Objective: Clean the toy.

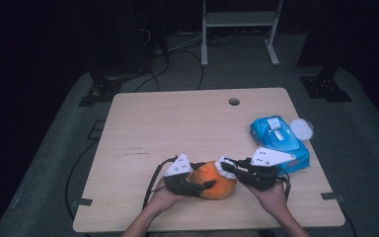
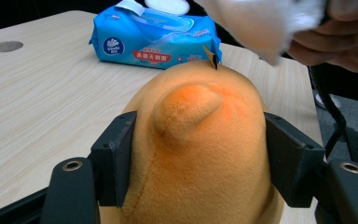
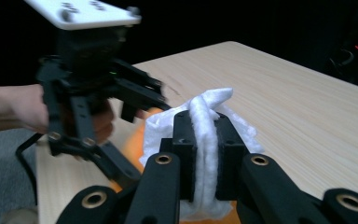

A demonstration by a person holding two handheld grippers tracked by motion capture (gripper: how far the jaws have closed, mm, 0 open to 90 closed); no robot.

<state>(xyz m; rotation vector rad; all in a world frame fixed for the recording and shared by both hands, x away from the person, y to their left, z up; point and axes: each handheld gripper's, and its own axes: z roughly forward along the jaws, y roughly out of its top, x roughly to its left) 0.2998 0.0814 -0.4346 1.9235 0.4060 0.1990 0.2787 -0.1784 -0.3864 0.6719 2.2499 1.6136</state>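
- Orange plush toy [image 1: 212,181] lying near the front edge of the wooden table [image 1: 177,128], between the two hands.
- Being clamped from both sides by the left gripper [image 2: 198,154], black pads pressing into the soft fabric, jaws narrow around it.
- Showing a rounded bump and a small dark tag on top of the toy in the left gripper view.
- Pinching a white wipe [image 3: 207,135] in the right gripper [image 3: 205,154], jaws nearly together with the folded wipe squeezed upright between the pads.
- Hanging just above the toy's top on its right side, wipe [image 1: 223,165] close to the plush; contact hard to judge.
- Lying farther back on the right of the table, well apart from the toy: blue wipes pack [image 1: 279,140], lid flipped open.
- Resting just beside the pack's far corner, at the table edge: a round white lid [image 1: 302,128].
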